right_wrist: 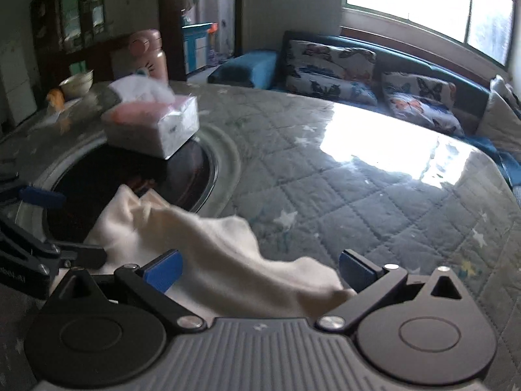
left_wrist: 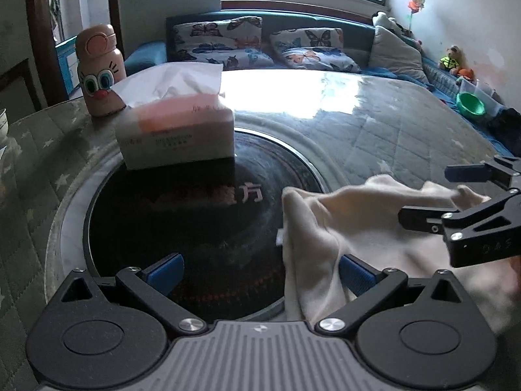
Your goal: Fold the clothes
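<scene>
A cream-white garment (left_wrist: 364, 228) lies crumpled on the glass-topped table, partly over the dark round inset (left_wrist: 195, 215). It also shows in the right wrist view (right_wrist: 208, 251). My left gripper (left_wrist: 260, 273) is open, its blue pads wide apart, with the garment's left edge lying between them. My right gripper (right_wrist: 259, 273) is open too, with a fold of the garment between its pads. It also shows at the right of the left wrist view (left_wrist: 436, 195), jaws apart over the cloth's far edge. The left gripper's fingers (right_wrist: 42, 197) show at the left of the right wrist view.
A tissue box (left_wrist: 177, 123) and a pink cartoon bottle (left_wrist: 99, 71) stand at the table's far left. A bowl (right_wrist: 76, 83) sits beyond them. A sofa with butterfly cushions (left_wrist: 267, 45) lies behind the table. A green bowl (left_wrist: 470, 102) sits at the far right.
</scene>
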{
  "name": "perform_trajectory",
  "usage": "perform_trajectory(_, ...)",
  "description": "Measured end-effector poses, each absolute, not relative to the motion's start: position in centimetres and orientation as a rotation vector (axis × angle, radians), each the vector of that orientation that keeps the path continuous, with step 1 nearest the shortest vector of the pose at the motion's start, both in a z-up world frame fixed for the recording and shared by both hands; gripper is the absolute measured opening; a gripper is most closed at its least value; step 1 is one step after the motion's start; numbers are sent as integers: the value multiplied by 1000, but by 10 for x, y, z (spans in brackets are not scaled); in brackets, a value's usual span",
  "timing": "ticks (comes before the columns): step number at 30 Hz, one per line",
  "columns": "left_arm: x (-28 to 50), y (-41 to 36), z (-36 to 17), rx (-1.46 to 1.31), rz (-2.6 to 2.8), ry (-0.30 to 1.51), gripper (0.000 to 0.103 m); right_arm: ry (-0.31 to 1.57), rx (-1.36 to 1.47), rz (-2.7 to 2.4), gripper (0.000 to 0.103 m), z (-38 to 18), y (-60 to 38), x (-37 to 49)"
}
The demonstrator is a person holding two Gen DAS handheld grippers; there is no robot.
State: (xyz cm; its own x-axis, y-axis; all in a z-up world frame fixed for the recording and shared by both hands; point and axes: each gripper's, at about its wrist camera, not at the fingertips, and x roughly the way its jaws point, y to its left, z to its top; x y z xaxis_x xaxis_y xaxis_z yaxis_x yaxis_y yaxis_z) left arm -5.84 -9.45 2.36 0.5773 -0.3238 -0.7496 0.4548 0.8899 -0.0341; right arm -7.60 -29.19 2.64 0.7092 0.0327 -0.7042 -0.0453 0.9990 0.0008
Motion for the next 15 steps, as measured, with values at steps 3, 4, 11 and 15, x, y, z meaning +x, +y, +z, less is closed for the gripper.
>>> perform_trajectory(3, -50, -93, 22, 143, -424, 858, 103, 828, -34, -4, 103, 20, -291, -66)
perform_trajectory(4, -51, -92, 23, 138, -424, 855, 103, 832, -37, -4, 103, 20, -291, -65)
perform_trajectory(11, -56, -83, 31, 101, -426, 840, 103, 639, 18, 25, 103, 54, -298, -102)
perform_trajectory(15, -60, -78, 35, 82, -428, 828, 103, 587, 76, 52, 103, 69, -305, -129)
